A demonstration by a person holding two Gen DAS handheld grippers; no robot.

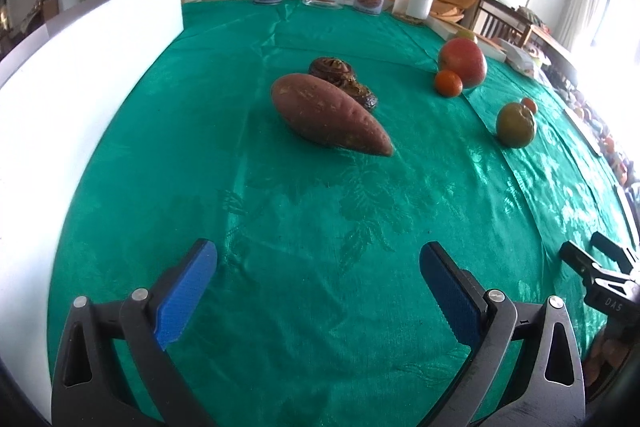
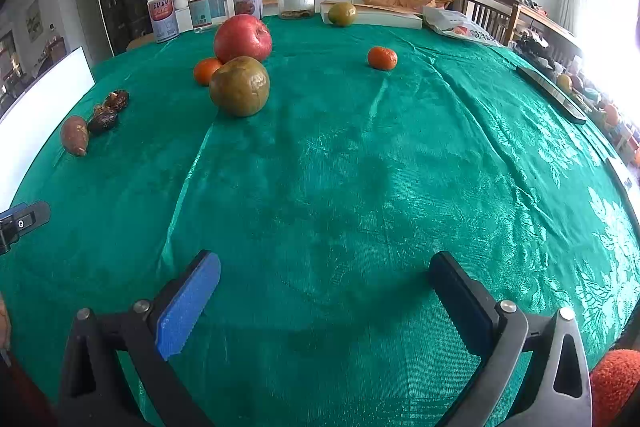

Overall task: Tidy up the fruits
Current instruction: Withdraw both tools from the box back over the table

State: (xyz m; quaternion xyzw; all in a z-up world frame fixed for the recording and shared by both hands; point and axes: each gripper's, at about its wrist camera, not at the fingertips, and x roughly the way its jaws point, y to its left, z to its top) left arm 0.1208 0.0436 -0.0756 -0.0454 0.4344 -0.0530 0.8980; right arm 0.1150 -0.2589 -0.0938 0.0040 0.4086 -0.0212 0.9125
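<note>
Both my left claw (image 1: 318, 293) and right claw (image 2: 324, 301) gape empty; the round, firm, heavyish red apple (image 2: 242, 37) probably rolls, so I'd pinch across its widest middle.

A red apple (image 2: 242, 37) is sitting on the green table (image 2: 360, 167), touching a small orange (image 2: 206, 71) at its left. Just in front of both, a greenish-brown pear (image 2: 239, 86) is standing upright. A second orange (image 2: 382, 58) is lying well apart to the right. Another green fruit (image 2: 342, 13) is resting at the table's far edge. To the left, a sweet potato (image 1: 328, 115) is lying on its side, touching two mushrooms (image 1: 344, 79) behind it.
</note>
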